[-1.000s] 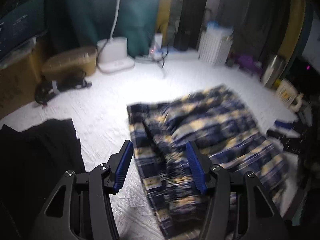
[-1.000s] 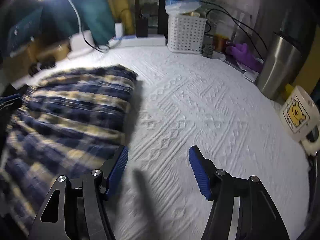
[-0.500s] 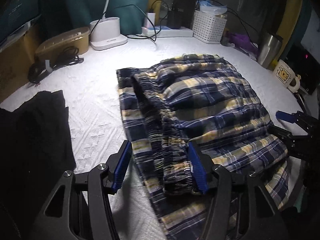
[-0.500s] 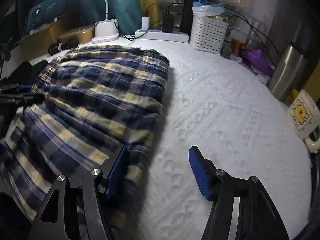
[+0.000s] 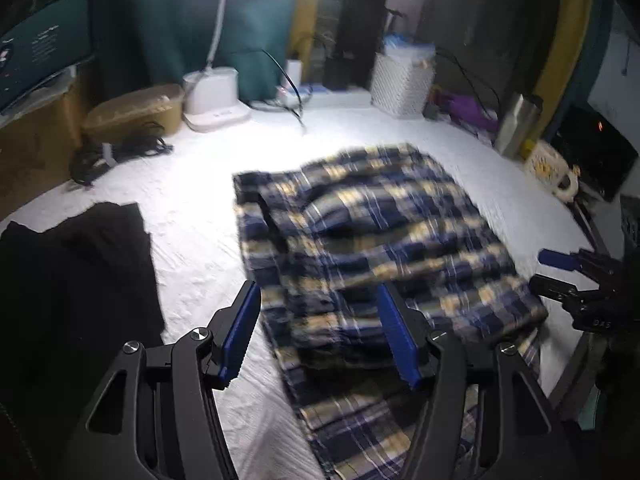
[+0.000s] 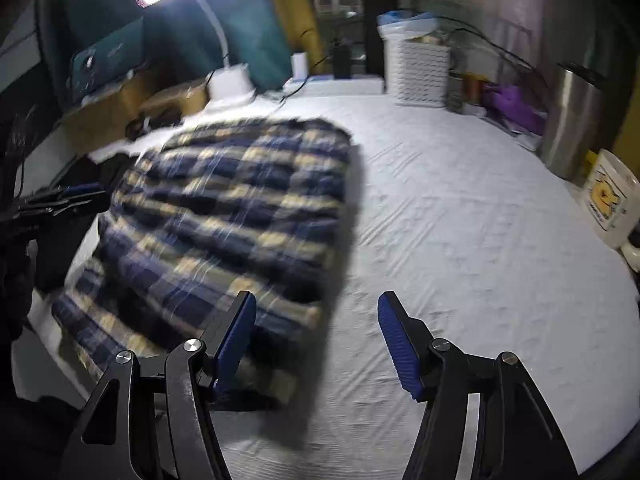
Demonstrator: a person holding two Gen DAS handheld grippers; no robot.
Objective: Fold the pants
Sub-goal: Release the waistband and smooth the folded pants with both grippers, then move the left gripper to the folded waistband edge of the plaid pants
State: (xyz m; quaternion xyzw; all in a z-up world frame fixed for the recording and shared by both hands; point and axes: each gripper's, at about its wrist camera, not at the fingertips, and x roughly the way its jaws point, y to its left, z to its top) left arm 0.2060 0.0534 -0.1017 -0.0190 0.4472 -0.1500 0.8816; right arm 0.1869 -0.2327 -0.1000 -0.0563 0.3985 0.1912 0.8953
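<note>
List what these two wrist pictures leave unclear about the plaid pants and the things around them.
- Plaid pants: motion blur in both views smears the folds and hems; the near end is hidden behind the left gripper.
- Black garment: cut off by the left edge.
- Mug: print blurred, cut by the right edge.

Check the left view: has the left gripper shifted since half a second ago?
Yes. The left gripper has pulled back: the white basket looks smaller and the plaid pants lie farther ahead of it.
</note>
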